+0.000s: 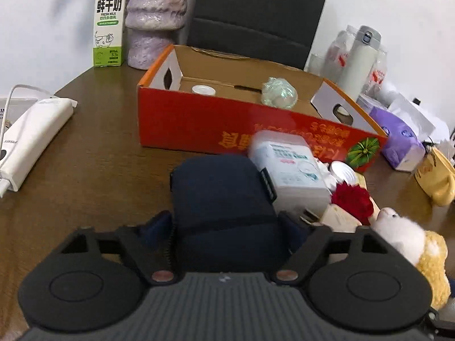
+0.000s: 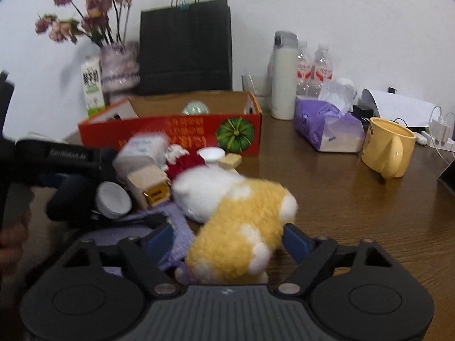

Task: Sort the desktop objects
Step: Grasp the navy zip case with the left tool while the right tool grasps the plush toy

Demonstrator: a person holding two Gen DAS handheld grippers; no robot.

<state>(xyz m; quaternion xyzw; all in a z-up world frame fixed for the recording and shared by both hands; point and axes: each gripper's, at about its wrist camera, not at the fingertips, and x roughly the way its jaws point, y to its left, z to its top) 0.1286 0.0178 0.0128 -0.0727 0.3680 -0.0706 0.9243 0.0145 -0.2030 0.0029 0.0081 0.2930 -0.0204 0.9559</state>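
Left hand-held gripper [image 1: 226,227] has both blue pads against a dark navy soft zip pouch [image 1: 221,196], so it's clamped on that, pouch sitting on the brown wood-grain surface [image 1: 93,156] just in front of the red and orange open-top cardboard box [image 1: 227,125]. Right hand-held gripper [image 2: 227,241] is around the back end of a fluffy yellow and white plush toy [image 2: 236,213]; its right pad touches the fur, the left pad is hidden behind the fuzz, so can't tell 100% if it's really squeezing, but looks like it's gripping the plush. Plush lies on its side on the surface w/ a lilac knitted cloth [image 2: 170,227] partly under it. Btw the pile between pouch and plush: white plastic rectangular container with a printed label [image 1: 287,167], red fabric flower [image 1: 352,199], small beige cardboard box [image 2: 150,187], white round lid [image 2: 112,199]. Inside the box: a pale green crumpled plastic-wrapped ball [image 1: 278,92] and a white round cap [image 1: 203,89]. Off to the right, well apart: yellow ceramic mug [image 2: 386,147], purple tissue pack [image 2: 327,128].
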